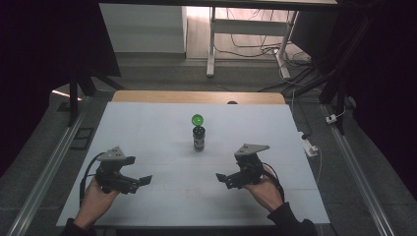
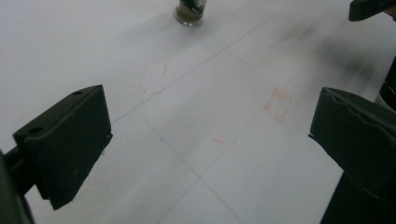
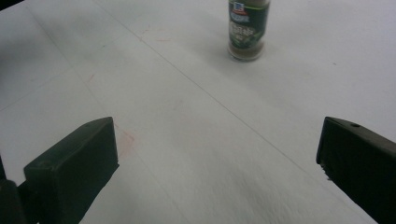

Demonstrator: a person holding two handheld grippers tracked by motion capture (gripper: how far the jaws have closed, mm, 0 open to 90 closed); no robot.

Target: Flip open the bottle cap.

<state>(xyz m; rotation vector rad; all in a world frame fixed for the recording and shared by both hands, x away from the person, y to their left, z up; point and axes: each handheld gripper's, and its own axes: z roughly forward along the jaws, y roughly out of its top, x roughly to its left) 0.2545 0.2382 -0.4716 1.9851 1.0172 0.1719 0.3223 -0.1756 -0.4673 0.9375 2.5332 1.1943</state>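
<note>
A small spice jar [image 1: 198, 138] with a dark cap and a dark label stands upright near the middle of the white table [image 1: 147, 123]. A green round thing [image 1: 197, 119] lies just behind it. My left gripper [image 1: 140, 183] is at the front left, pointing right, open and empty. My right gripper [image 1: 224, 180] is at the front right, pointing left, open and empty. The left gripper view shows wide-apart jaws of the left gripper [image 2: 210, 135] over bare table, with the jar [image 2: 190, 11] far off. The jar [image 3: 248, 30] stands ahead of the open right gripper [image 3: 217, 158].
Faint red marks [image 2: 279, 103] and thin lines cross the white sheet. A jaw of the right gripper [image 2: 369, 8] shows at the upper right of the left gripper view. A power strip [image 1: 310, 146] and cables lie off the table's right edge. A desk frame [image 1: 211, 44] stands beyond.
</note>
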